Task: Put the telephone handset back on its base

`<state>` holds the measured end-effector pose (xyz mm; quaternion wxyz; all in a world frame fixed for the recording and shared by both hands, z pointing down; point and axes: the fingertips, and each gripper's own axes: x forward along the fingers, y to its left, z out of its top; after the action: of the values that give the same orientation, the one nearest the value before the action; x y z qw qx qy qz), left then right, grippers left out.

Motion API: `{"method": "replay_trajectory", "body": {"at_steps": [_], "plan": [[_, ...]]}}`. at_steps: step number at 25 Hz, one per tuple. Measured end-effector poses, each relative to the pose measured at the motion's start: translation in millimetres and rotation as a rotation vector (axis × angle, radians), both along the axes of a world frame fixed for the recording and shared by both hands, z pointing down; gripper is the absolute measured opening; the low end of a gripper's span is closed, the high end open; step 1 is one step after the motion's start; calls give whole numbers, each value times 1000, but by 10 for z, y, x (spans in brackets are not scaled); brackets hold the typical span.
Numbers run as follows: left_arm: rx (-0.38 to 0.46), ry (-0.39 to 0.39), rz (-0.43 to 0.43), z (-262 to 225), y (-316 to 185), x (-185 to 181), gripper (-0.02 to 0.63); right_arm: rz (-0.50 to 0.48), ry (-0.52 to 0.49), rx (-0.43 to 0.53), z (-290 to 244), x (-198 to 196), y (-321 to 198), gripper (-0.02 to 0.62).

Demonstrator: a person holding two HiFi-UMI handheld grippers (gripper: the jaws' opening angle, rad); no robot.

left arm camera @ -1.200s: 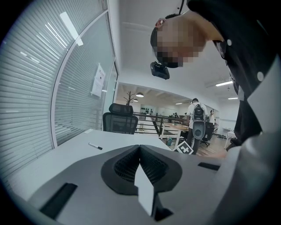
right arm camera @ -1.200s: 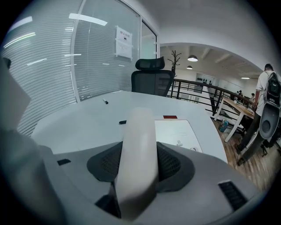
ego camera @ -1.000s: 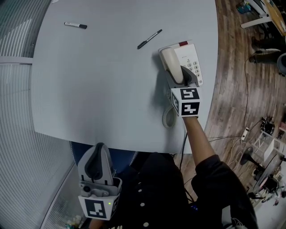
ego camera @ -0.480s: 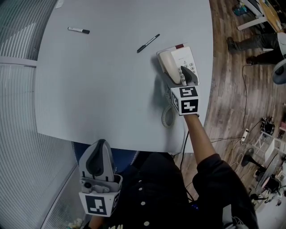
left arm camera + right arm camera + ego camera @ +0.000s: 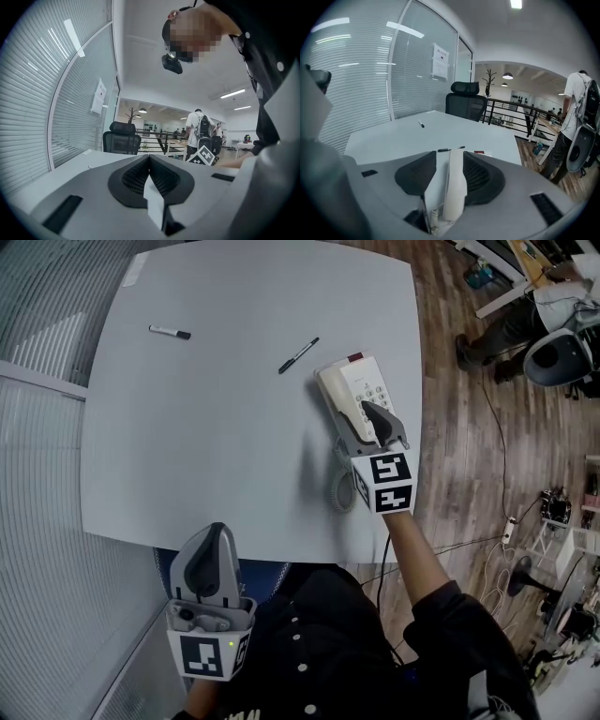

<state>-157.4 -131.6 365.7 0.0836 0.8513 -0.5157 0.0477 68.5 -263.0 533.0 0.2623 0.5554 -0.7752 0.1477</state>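
Note:
The white telephone base [image 5: 370, 388] sits near the table's right edge, with the cream handset [image 5: 335, 397] lying along its left side and the coiled cord [image 5: 343, 486] trailing toward me. My right gripper [image 5: 377, 418] hovers over the near end of the phone. Its jaws are closing. The handset [image 5: 454, 187] shows in the gap between them, but the left pad stands apart from it and nothing is gripped. My left gripper [image 5: 208, 559] is held low by my body, off the table, its jaws shut [image 5: 149, 161] and empty.
A black pen [image 5: 298, 354] lies just left of the phone and a marker [image 5: 170, 332] lies at the far left of the grey table [image 5: 206, 456]. To the right of the table are wooden floor, cables and an office chair [image 5: 558, 357].
My right gripper has drawn back a little toward me along the handset, which stays lying on the base. The left gripper has not moved.

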Motion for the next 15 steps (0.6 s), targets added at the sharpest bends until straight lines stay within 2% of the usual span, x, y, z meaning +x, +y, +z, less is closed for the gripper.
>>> {"method": "replay_trajectory", "body": {"at_steps": [3, 4, 7, 15], "plan": [[19, 7, 14, -47, -3, 18, 15, 15, -63, 64, -338, -59, 132, 87], [23, 11, 18, -53, -3, 24, 14, 19, -80, 87, -453, -83, 183, 66], [40, 22, 27, -97, 2, 29, 15, 21, -111, 144, -766, -156, 333, 43], [101, 42, 38, -316, 38, 7, 14, 28, -228, 258, -1469, -250, 721, 32]]}}
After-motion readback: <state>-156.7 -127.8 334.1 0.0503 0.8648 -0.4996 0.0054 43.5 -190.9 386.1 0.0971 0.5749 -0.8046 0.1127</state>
